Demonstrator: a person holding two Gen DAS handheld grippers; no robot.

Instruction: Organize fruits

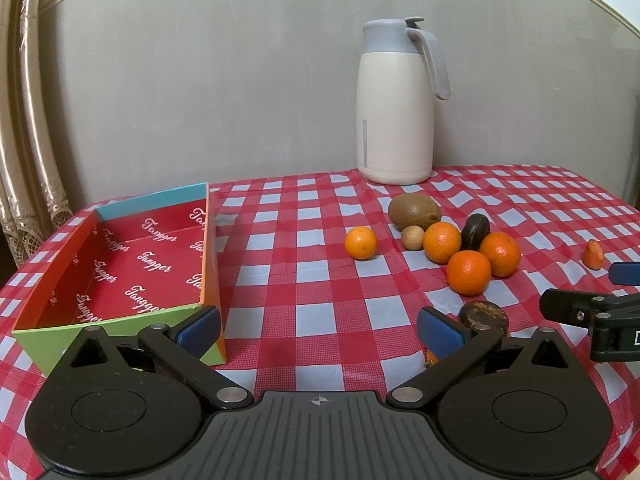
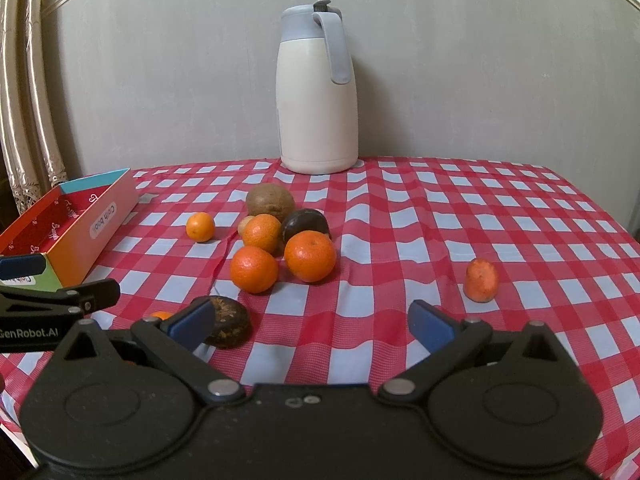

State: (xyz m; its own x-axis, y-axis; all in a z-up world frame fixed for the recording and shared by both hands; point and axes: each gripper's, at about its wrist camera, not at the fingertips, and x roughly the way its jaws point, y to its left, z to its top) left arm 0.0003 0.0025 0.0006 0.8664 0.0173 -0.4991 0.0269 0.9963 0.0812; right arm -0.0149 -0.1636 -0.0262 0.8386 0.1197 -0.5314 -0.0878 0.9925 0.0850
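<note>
Hovering wide open and empty over the worktop (image 2: pixel 440 208), left gripper (image 1: pixel 318 330) and right gripper (image 2: pixel 312 326) are facing the fruit pile (image 2: pixel 280 240), likely lining up a pick for the empty box (image 1: pixel 132 264) at left.

The box (image 1: pixel 132 264) carries the word "Tangger" in white script, repeated across its red lining. A white oval label (image 2: pixel 103 221) on its orange outer side cannot be read with certainty. Beside the box, the left tongs (image 2: pixel 24 334) bear "GenRobot.AI".
</note>
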